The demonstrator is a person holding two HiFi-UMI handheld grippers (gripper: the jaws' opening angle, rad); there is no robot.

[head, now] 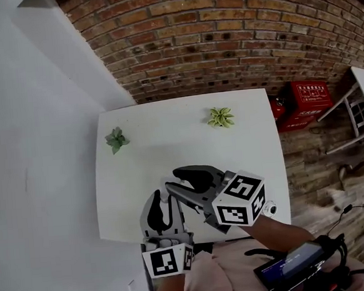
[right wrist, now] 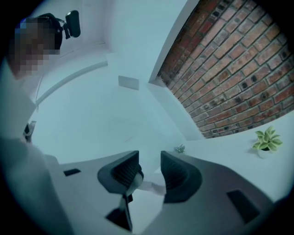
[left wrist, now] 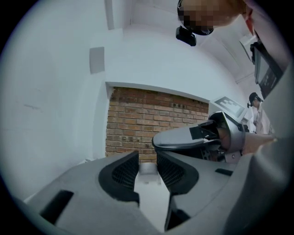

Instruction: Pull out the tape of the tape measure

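Note:
No tape measure shows in any view. In the head view both grippers hover over the near edge of the white table point(head: 169, 136). My left gripper point(head: 161, 200) points away from me. My right gripper point(head: 179, 176) sits just right of it and angles left across its tips. In the left gripper view the left gripper point(left wrist: 147, 172) has its jaws apart, with only table and brick wall showing through the gap. The right gripper point(left wrist: 202, 137) crosses just above it on the right. In the right gripper view the right gripper point(right wrist: 149, 173) is open too, with nothing between its pads.
Two small potted plants stand on the table, a grey-green one point(head: 115, 139) at the far left and a yellow-green one point(head: 220, 117) at the far right. A brick wall point(head: 223, 32) runs behind the table. Red boxes point(head: 309, 99) sit on the floor at the right.

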